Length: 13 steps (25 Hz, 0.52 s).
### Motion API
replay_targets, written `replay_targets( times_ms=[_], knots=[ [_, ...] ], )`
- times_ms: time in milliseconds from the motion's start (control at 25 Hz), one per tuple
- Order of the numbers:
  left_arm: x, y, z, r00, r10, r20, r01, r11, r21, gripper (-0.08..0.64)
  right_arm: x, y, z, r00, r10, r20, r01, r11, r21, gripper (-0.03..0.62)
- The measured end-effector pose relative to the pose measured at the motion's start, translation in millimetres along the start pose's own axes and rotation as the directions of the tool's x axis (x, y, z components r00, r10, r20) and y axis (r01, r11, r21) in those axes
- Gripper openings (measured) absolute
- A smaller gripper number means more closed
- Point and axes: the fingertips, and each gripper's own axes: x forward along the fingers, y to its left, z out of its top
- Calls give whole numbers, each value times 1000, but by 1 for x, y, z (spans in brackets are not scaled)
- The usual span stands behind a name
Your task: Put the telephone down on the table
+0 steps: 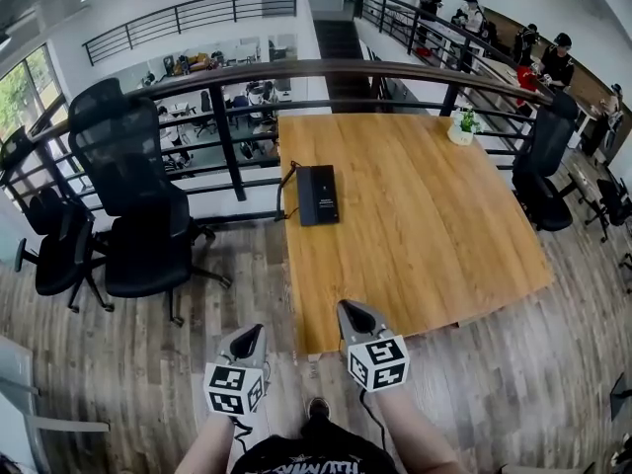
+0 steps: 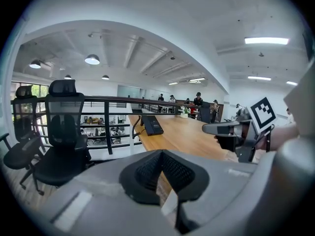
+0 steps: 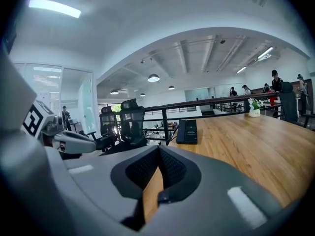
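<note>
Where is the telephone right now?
In the head view, the telephone lies flat on the wooden table near its left edge, beside the dark railing.

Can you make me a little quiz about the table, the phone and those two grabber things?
1. True or false: the telephone lies flat on the wooden table.
2. What stands at the table's far edge? A) a potted plant B) a mug C) a lamp
3. Fill in the gap: the left gripper and the right gripper are both ____, with nothing between their jaws.

Key: 1 true; 2 A; 3 shut.
</note>
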Motion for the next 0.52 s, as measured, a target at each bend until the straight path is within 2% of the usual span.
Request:
replay_targets(
  times_ms=[160, 520],
  knots=[
    [-21, 13, -1, 1000, 14, 7, -14, 1000, 24, 2, -12, 16, 0, 1000, -24, -1, 24, 1000, -10, -2],
    [-80, 34, -6, 999, 5, 54, -5, 1000, 5, 2, -42, 68, -3, 997, -72, 11, 72, 997, -20, -2]
  ],
)
